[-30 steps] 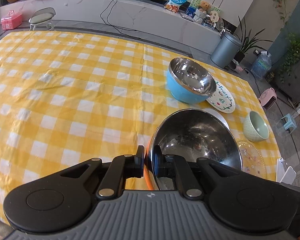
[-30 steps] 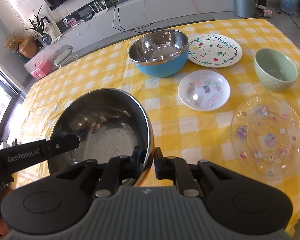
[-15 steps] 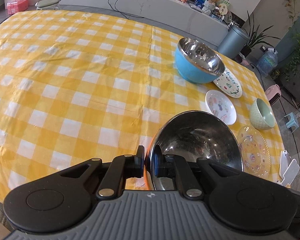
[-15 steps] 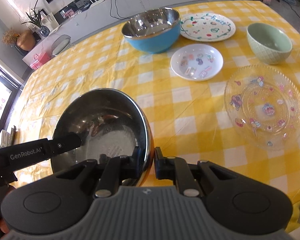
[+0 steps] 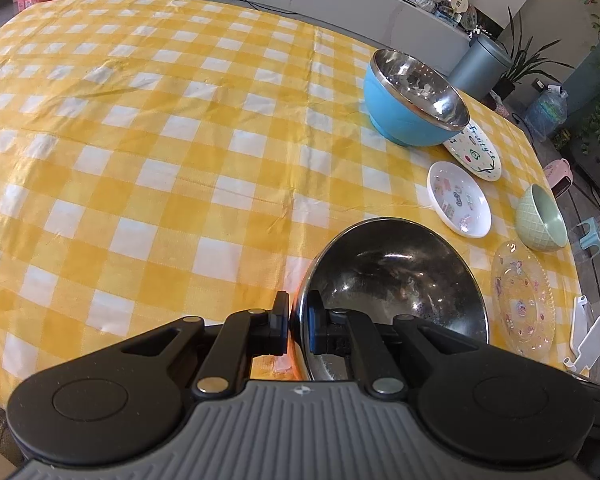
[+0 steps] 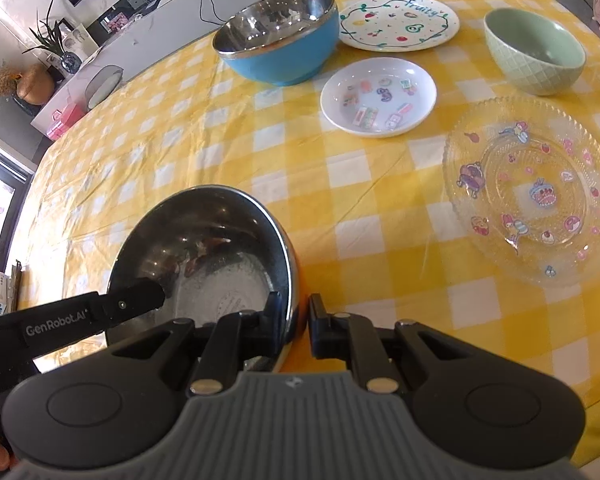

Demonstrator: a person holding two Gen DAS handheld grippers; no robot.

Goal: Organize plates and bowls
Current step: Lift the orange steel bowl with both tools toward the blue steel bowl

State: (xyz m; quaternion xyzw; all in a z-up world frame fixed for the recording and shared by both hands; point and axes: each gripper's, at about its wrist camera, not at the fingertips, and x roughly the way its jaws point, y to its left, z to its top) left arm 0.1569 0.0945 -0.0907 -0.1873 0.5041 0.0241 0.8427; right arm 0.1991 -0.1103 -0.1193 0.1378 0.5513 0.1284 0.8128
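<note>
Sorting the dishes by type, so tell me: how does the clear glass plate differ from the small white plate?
The glass plate is see-through with a beaded, textured rim; the small white plate is opaque and smooth. The glass plate is wider and lies nearer the cameras; the white plate sits farther back, near the blue bowl. Both are round, empty, printed with small colourful pictures, and lie flat on the checked tablecloth.

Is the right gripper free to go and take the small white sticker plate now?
Probably not yet. The right gripper is shut on the rim of the steel bowl, shared with the left gripper. The path to the white sticker plate itself looks unobstructed.
</note>
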